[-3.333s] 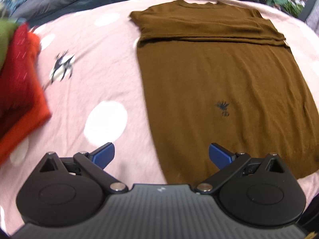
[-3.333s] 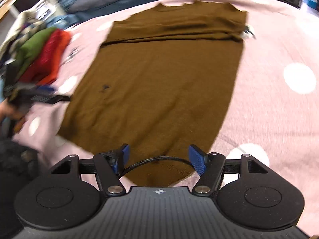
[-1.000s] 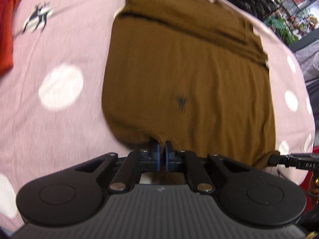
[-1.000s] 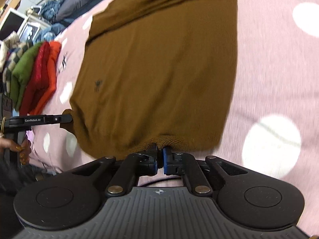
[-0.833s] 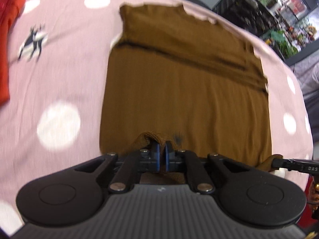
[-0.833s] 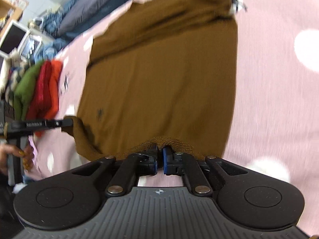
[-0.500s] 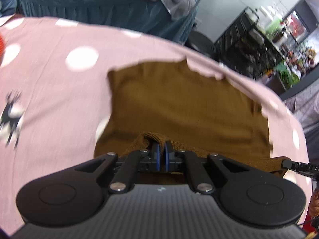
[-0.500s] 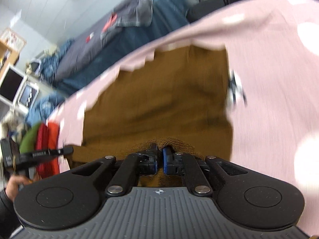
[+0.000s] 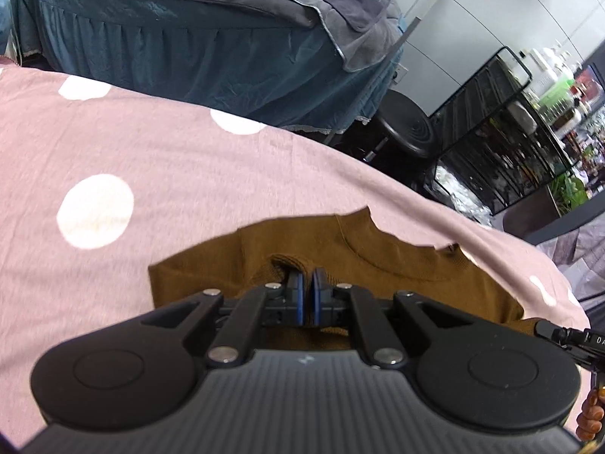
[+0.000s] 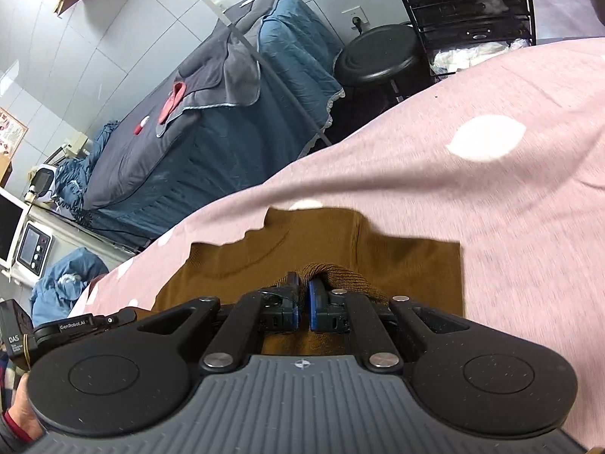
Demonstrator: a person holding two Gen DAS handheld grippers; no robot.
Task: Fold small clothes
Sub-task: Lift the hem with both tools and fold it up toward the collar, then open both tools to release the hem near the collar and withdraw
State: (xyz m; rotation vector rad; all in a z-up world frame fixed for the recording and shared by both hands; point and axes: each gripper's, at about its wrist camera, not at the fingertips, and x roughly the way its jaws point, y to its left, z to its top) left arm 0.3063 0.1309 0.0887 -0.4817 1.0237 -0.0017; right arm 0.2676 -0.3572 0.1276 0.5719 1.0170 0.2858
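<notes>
A brown knit sweater [image 9: 408, 261] lies on the pink dotted bedspread [image 9: 159, 166], neck end away from me. My left gripper [image 9: 307, 279] is shut on the sweater's ribbed hem, which bunches around the blue pads just short of the collar. In the right wrist view my right gripper [image 10: 303, 283] is likewise shut on the hem of the same sweater [image 10: 408, 265], with a ribbed hump of cloth over its right pad. The carried hem lies over the upper body of the sweater; the lower body is hidden under both grippers.
Beyond the bed's far edge stand a black round stool [image 9: 404, 128], a black wire rack [image 9: 503, 140] and another bed with blue and grey covers [image 9: 211, 38]. The other gripper shows at each frame's edge [image 10: 72, 325]. Pink bedspread extends left [image 9: 75, 196] and right [image 10: 529, 204].
Both grippers, still shut on the hem, have carried it forward over the sweater from its near end to the collar. The stack of red clothes has left view.
</notes>
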